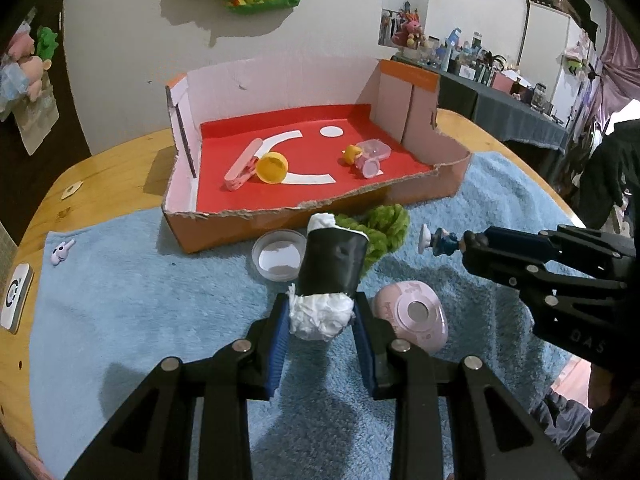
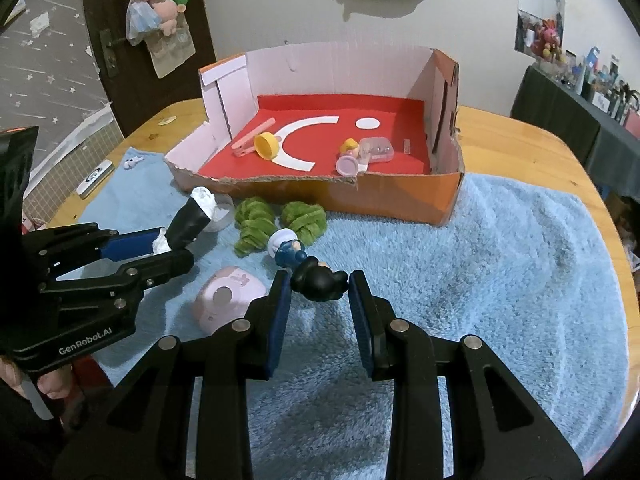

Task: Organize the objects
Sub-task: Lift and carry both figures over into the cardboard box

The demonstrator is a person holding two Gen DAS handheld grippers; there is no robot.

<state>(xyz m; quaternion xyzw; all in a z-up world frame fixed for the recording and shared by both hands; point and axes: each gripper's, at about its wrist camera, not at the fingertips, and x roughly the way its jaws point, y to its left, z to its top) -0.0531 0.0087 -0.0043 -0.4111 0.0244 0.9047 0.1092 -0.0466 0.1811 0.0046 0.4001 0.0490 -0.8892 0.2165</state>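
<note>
My left gripper [image 1: 321,320] is shut on the white tissue end of a black roll [image 1: 332,264], which sticks up and forward above the blue towel [image 1: 160,320]. The same roll [image 2: 190,220] shows at the left of the right wrist view. My right gripper [image 2: 320,296] is shut on the black head of a small figurine [image 2: 292,250] with a blue body and a white base. From the left wrist view the figurine [image 1: 438,240] points left from the right gripper's tip. A cardboard box [image 1: 320,216] with a red floor stands just beyond both.
In the box lie a pink clothespin [image 1: 244,168], a yellow cap [image 1: 272,167], a clear case [image 1: 374,150] and a pink cap [image 1: 370,168]. On the towel are green yarn bunches [image 2: 304,216], a clear dish [image 1: 279,256], a pink round case [image 1: 416,316] and a tiny white toy [image 1: 62,252].
</note>
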